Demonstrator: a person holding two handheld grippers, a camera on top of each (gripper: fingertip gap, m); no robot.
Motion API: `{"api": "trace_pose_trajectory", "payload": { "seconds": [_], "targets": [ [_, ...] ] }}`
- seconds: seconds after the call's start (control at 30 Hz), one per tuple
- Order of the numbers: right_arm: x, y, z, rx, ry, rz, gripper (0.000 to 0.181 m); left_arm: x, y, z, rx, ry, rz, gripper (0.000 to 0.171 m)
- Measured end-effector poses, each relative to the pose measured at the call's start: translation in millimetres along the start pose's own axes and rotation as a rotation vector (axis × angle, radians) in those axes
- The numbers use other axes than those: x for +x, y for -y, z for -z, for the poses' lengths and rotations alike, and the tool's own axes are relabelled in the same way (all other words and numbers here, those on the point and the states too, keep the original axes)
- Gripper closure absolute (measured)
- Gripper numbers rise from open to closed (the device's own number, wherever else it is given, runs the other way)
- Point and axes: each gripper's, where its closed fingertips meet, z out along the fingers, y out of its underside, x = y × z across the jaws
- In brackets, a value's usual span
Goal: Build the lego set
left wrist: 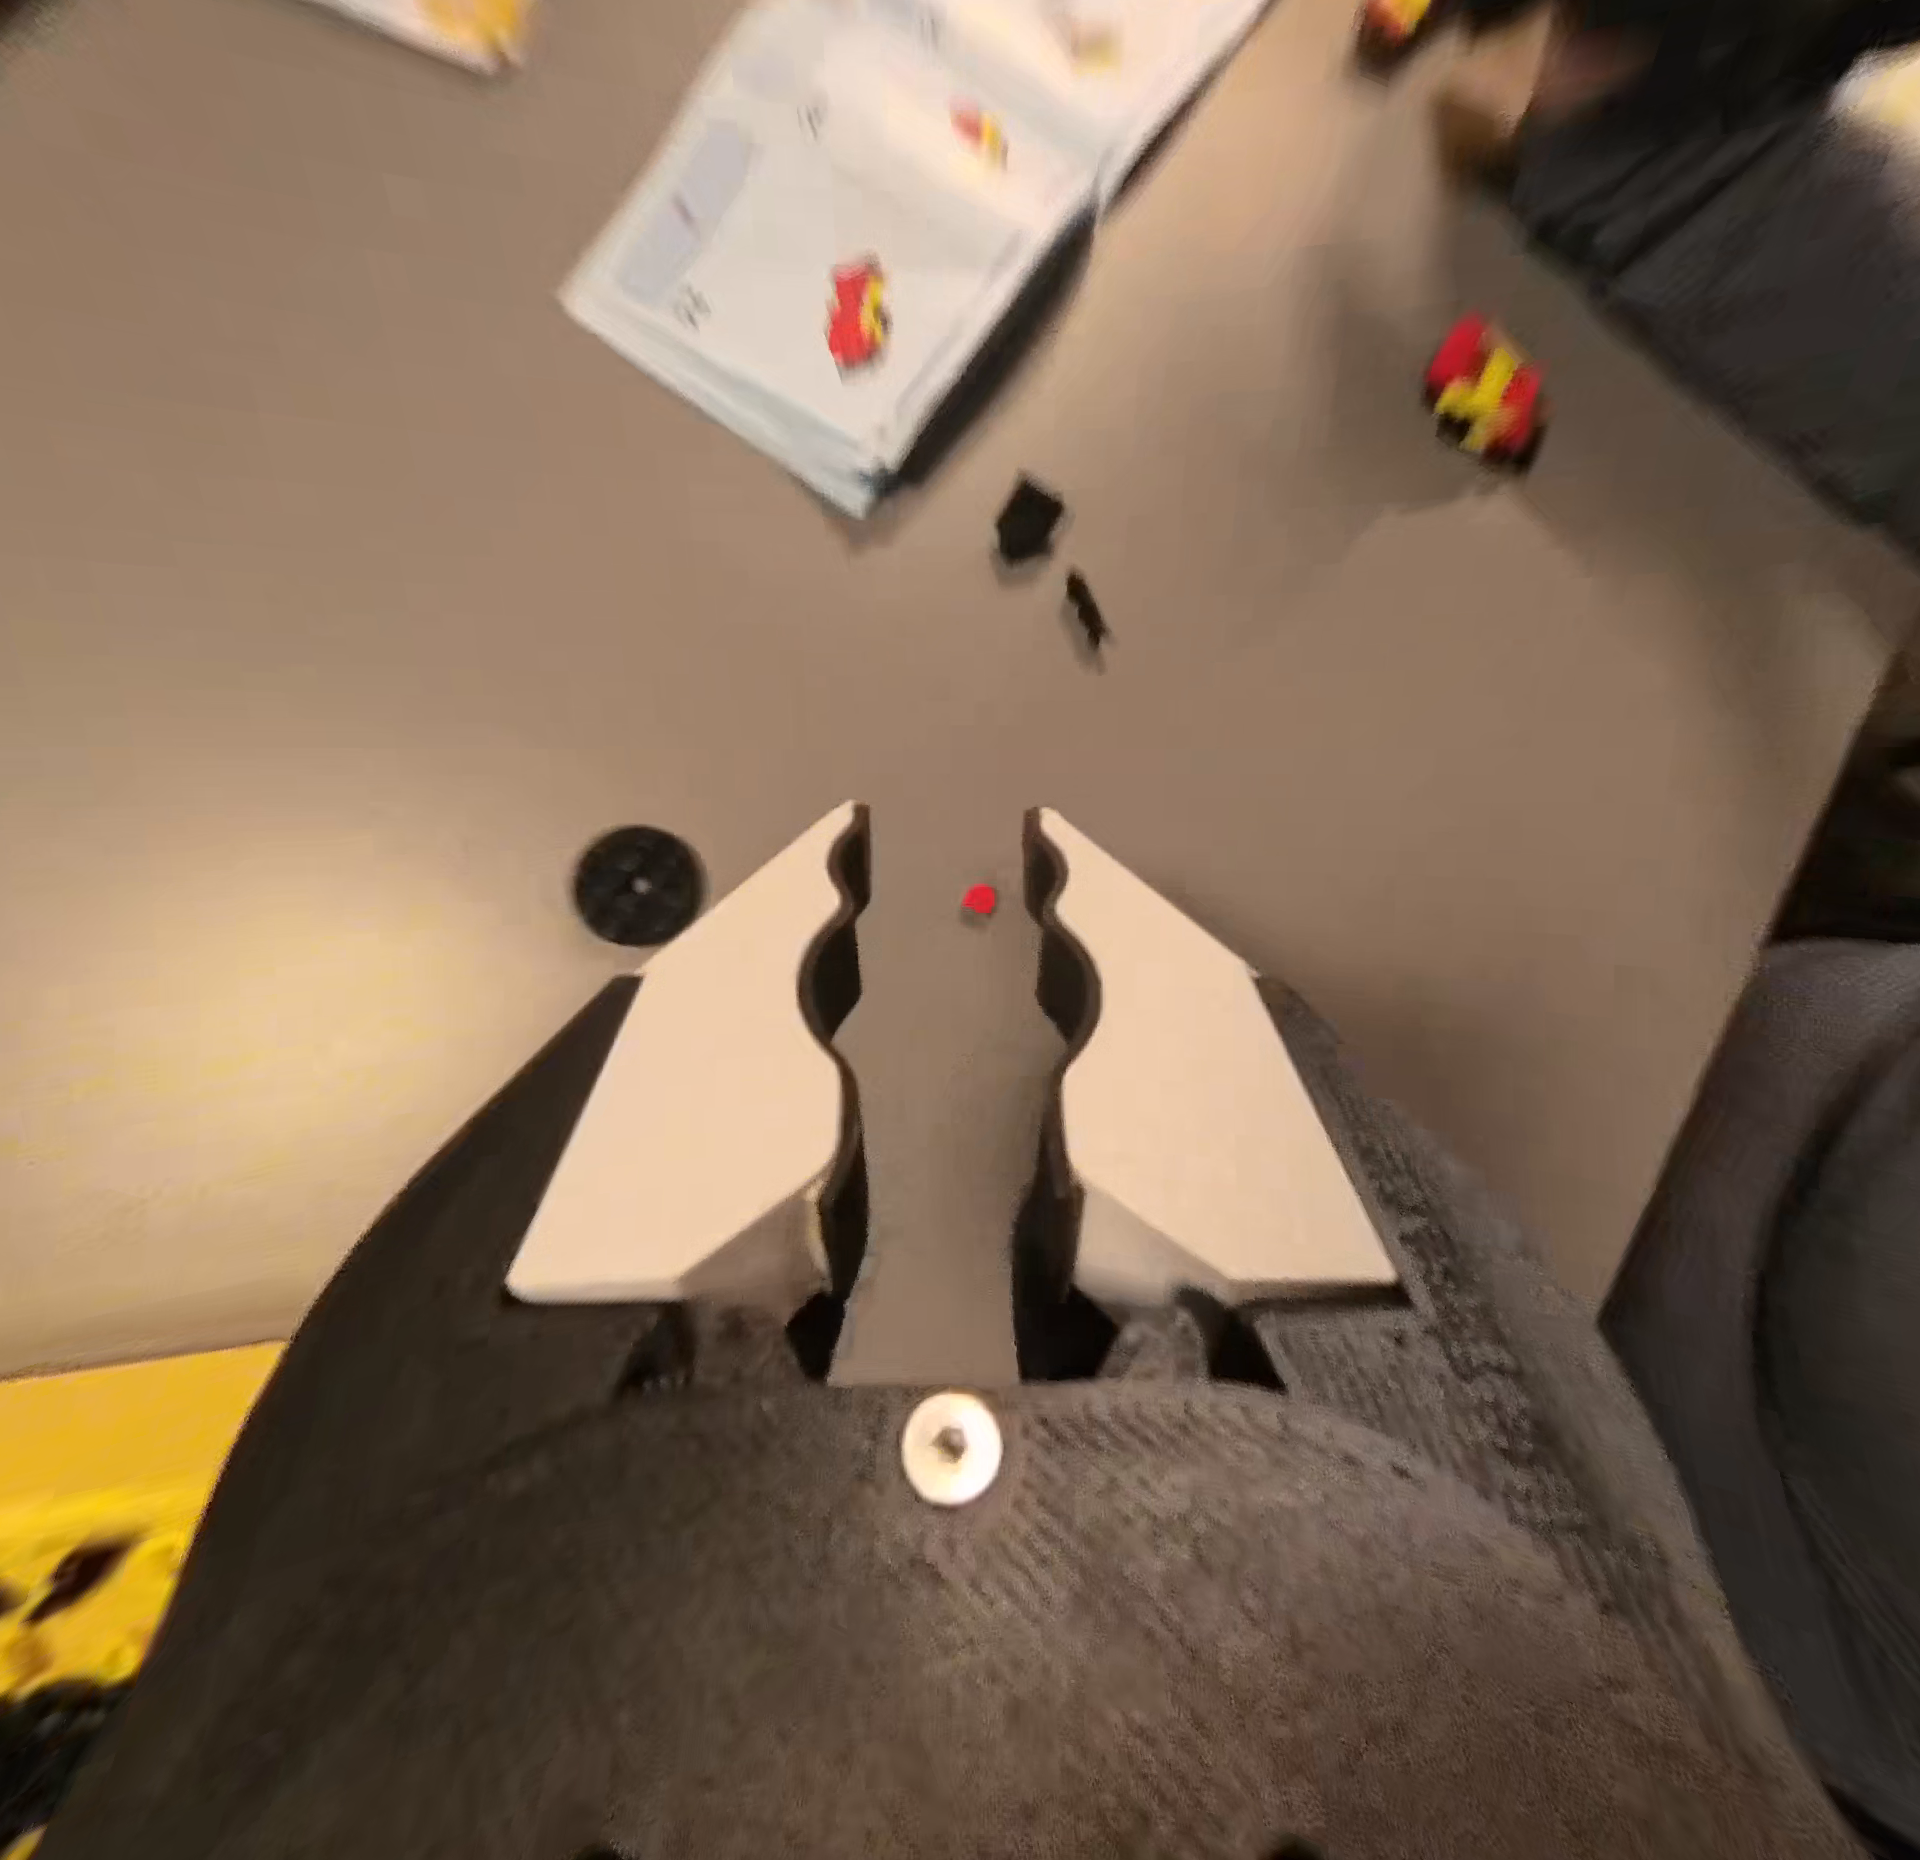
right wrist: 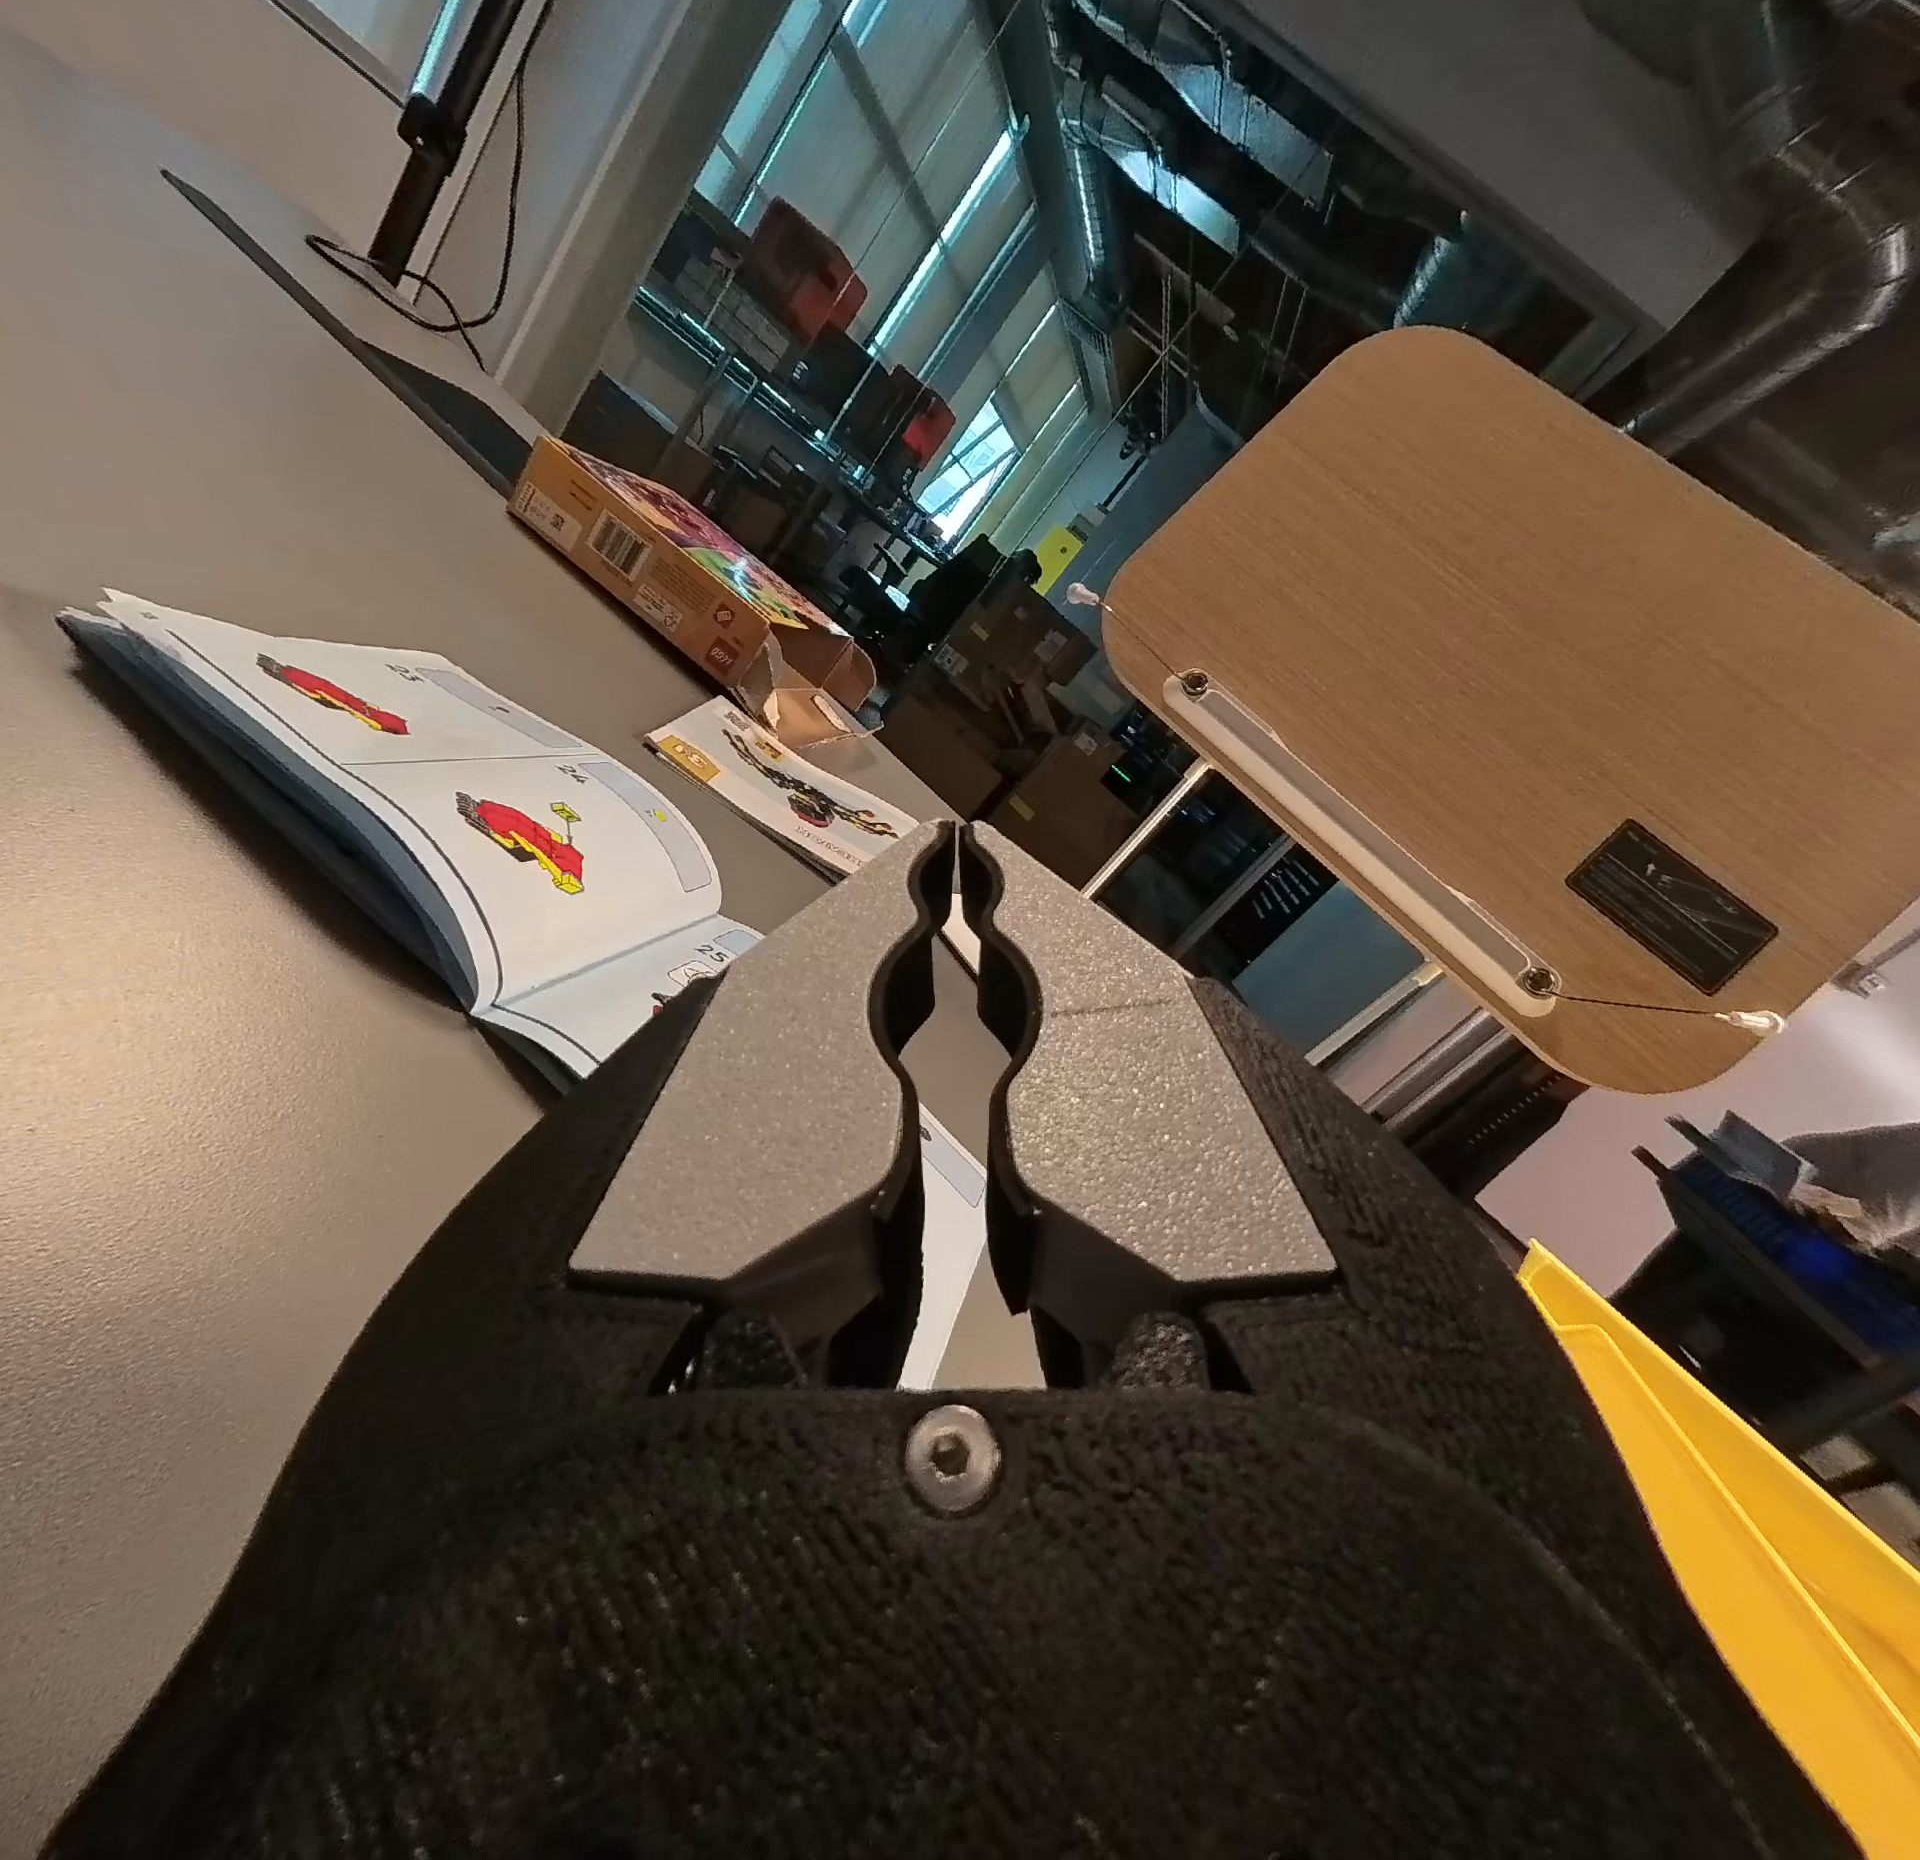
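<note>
In the left wrist view my left gripper (left wrist: 945, 813) is open above the grey table, and a tiny red stud (left wrist: 978, 899) lies on the table between its fingers. A black round piece (left wrist: 637, 883) lies just left of the left finger. Two small black pieces (left wrist: 1027, 518) (left wrist: 1086, 610) lie farther ahead. A red and yellow partial model (left wrist: 1486, 397) sits at the right. An open instruction booklet (left wrist: 821, 283) lies ahead; it also shows in the right wrist view (right wrist: 416, 802). My right gripper (right wrist: 958, 836) is shut and empty, low over the table.
A lego box (right wrist: 665, 563) and a second booklet (right wrist: 790, 782) lie at the table's far side. A yellow tray (right wrist: 1745, 1561) is at the right, also at lower left in the left wrist view (left wrist: 94, 1498). A wooden panel (right wrist: 1486, 688) stands right. A monitor stand (right wrist: 416, 179) is far left. Spacing between my two grippers at the tips: around 30 centimetres. The black round piece (left wrist: 637, 883) is about 8 centimetres from my left fingertips and 30 centimetres from my right.
</note>
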Motion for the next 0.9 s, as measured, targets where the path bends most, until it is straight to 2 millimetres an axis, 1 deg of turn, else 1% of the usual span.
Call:
{"api": "trace_pose_trajectory", "payload": {
  "seconds": [0.03, 0.07, 0.1, 0.13, 0.2, 0.23, 0.3, 0.33, 0.37, 0.4, 0.43, 0.5, 0.53, 0.57, 0.7, 0.77, 0.9],
  "targets": [
    [0.0, -0.2, -0.1, -0.001, 0.000, 0.000, 0.181, -4.2, 10.1, 16.7, 0.055, 0.005, 0.009, 0.143],
    [0.0, -0.3, -0.1, -0.002, -0.001, 0.000, 0.181, -14.2, 16.8, 33.9, 0.093, 0.040, 0.029, 0.145],
    [-0.1, -0.3, -0.3, -0.002, -0.001, 0.001, 0.181, -30.1, 19.3, 50.5, 0.112, 0.107, 0.060, 0.147],
    [-0.3, -0.3, -0.3, -0.002, 0.000, 0.002, 0.181, -48.4, 16.4, 65.7, 0.106, 0.182, 0.096, 0.147],
    [-0.5, -0.5, -0.6, -0.004, 0.000, 0.003, 0.181, -88.2, -1.0, 90.1, 0.042, 0.335, 0.175, 0.148],
    [-0.5, -0.3, -0.5, -0.004, 0.000, 0.004, 0.181, -107.9, -9.6, 100.1, 0.023, 0.407, 0.191, 0.155],
    [-0.7, -0.5, -0.5, -0.005, 0.000, 0.004, 0.181, -144.2, -26.3, 112.4, 0.005, 0.507, 0.245, 0.159],
    [-0.5, -0.6, -0.4, -0.006, -0.001, 0.004, 0.181, -158.5, -35.8, 113.0, -0.004, 0.521, 0.284, 0.159],
    [-0.3, -0.6, -0.4, -0.005, -0.002, 0.003, 0.181, -168.3, -45.2, 109.5, -0.016, 0.506, 0.317, 0.162],
    [-0.4, -0.6, -0.4, -0.005, -0.001, 0.002, 0.181, -176.5, -55.8, 105.0, -0.037, 0.491, 0.344, 0.161],
    [-0.4, -0.8, -0.4, -0.006, 0.000, 0.001, 0.181, -182.1, -67.6, 99.2, -0.070, 0.469, 0.367, 0.161],
    [-0.4, -1.0, -0.6, -0.006, -0.001, 0.002, 0.181, -184.9, -85.1, 85.3, -0.116, 0.397, 0.387, 0.160],
    [-0.6, -1.1, -0.8, -0.007, 0.000, 0.001, 0.181, -184.7, -88.5, 78.5, -0.110, 0.358, 0.389, 0.158],
    [-0.7, -1.3, -0.9, -0.009, 0.001, 0.001, 0.181, -185.1, -91.4, 73.3, -0.105, 0.331, 0.394, 0.159],
    [-1.0, -1.7, -1.1, -0.011, 0.002, 0.003, 0.181, -191.9, -102.2, 63.7, -0.117, 0.321, 0.379, 0.158],
    [-1.2, -1.9, -1.2, -0.012, 0.002, 0.004, 0.181, -188.4, -106.2, 58.0, -0.139, 0.291, 0.324, 0.160],
    [-1.7, -2.5, -1.6, -0.016, 0.004, 0.006, 0.181, -185.0, -114.2, 49.9, -0.184, 0.273, 0.255, 0.155]
  ]
}}
